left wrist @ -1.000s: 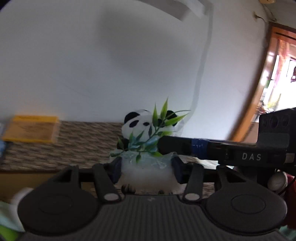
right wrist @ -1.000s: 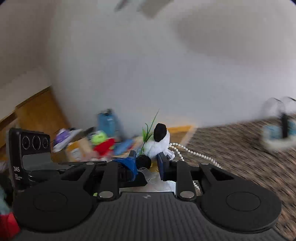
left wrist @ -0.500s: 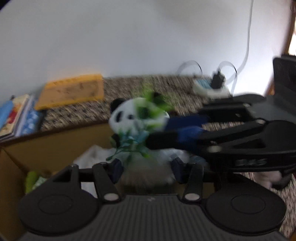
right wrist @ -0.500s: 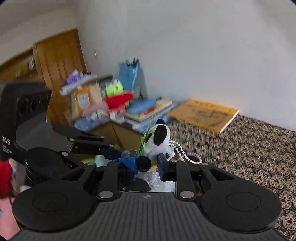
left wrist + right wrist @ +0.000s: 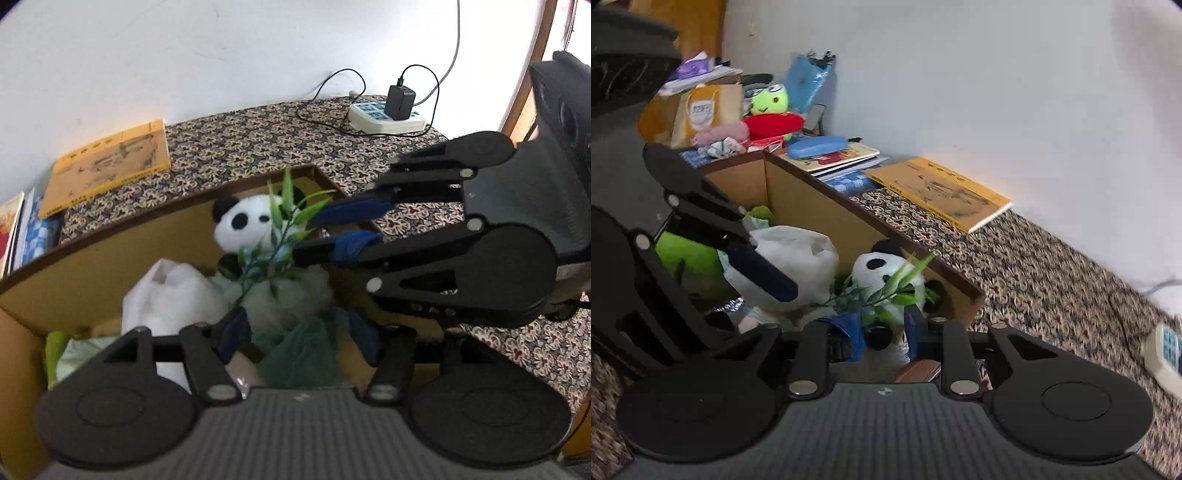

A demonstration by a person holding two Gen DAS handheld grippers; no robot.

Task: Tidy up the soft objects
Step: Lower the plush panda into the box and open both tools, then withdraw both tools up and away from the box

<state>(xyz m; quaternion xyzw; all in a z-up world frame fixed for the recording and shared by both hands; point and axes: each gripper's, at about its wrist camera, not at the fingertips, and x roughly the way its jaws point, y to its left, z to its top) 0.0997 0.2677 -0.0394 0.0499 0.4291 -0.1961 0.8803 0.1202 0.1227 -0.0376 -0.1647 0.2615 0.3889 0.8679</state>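
A plush panda (image 5: 251, 225) with a green bamboo sprig (image 5: 284, 236) hangs inside the open cardboard box (image 5: 110, 254). My right gripper (image 5: 306, 236) is shut on the panda's side, coming in from the right. In the right wrist view the panda (image 5: 882, 273) sits between the blue fingers (image 5: 886, 332). My left gripper (image 5: 299, 332) is open just in front of the panda's white body, touching nothing that I can see. The left gripper also shows in the right wrist view (image 5: 764, 273).
The box holds a white bag (image 5: 166, 295), green cloth (image 5: 295, 350) and a green item (image 5: 55, 347). On the patterned cloth (image 5: 258, 140) lie a yellow book (image 5: 110, 162) and a power strip with charger (image 5: 388, 114). Books and toys (image 5: 768, 107) pile up at the far left.
Both grippers have swung down from facing the wall and carried the panda into the box. The left gripper has let go of the panda's body and opened; the right still holds it.
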